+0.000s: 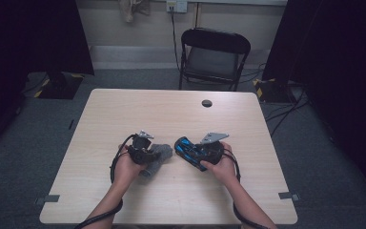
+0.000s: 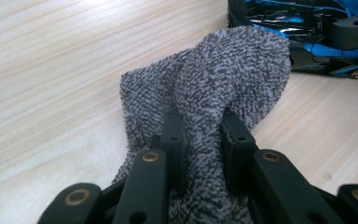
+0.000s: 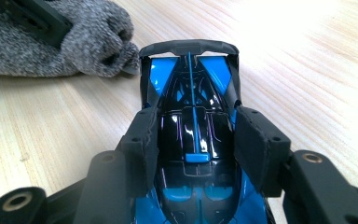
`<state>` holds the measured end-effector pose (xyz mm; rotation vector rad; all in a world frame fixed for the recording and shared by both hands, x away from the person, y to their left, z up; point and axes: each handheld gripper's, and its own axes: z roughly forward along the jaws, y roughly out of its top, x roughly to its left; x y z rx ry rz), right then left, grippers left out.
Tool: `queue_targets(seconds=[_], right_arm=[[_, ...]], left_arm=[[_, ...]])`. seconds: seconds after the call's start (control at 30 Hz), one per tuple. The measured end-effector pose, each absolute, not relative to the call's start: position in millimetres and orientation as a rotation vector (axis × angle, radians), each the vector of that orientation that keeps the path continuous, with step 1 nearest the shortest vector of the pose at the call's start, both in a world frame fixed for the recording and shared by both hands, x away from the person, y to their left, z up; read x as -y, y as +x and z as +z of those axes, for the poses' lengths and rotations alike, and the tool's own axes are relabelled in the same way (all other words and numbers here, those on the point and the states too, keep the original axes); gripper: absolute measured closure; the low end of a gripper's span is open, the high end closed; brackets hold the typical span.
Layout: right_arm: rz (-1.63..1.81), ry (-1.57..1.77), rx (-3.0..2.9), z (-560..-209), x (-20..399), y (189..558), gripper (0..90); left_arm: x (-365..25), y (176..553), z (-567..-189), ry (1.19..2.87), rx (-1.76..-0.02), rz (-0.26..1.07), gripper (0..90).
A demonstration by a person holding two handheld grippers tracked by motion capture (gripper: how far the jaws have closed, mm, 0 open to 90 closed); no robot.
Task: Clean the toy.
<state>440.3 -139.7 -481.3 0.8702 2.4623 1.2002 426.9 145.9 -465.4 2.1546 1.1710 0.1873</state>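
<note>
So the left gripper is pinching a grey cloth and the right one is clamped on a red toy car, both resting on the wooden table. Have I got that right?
Nearly. The toy car is blue and black, not red, as the right gripper view shows. The rest holds: the left gripper pinches the grey cloth, the right gripper clamps the car, and both rest on the wooden table.

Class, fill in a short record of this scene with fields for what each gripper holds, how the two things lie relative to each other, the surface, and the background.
left gripper: shut on a grey cloth, pinching a fold of it
right gripper: shut on the sides of a blue and black toy car
cloth and car: side by side, cloth end close to the car; contact cannot be told
surface: light wooden table, cloth resting on it
background: black folding chair beyond the table's far edge
</note>
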Motion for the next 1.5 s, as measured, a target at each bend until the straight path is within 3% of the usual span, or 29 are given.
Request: queue_targets(seconds=[0.8, 1.03, 1.13, 1.5], right_arm=[[1.219, 0.883, -2.445, -483, 141, 439, 50.7], [1.221, 0.892, -2.442, -483, 141, 439, 50.6], [1.224, 0.891, -2.441, -483, 141, 439, 50.7], [1.241, 0.896, -2.438, -484, 142, 439, 50.6]], left_arm=[[-109, 372, -469, 2.228, -0.948, 0.075, 70.4], [-111, 370, -466, 2.185, -0.899, 0.124, 43.3], [-117, 369, -459, 2.166, -0.892, 0.142, 36.0], [-159, 363, -451, 2.138, -0.909, 0.19, 29.0]])
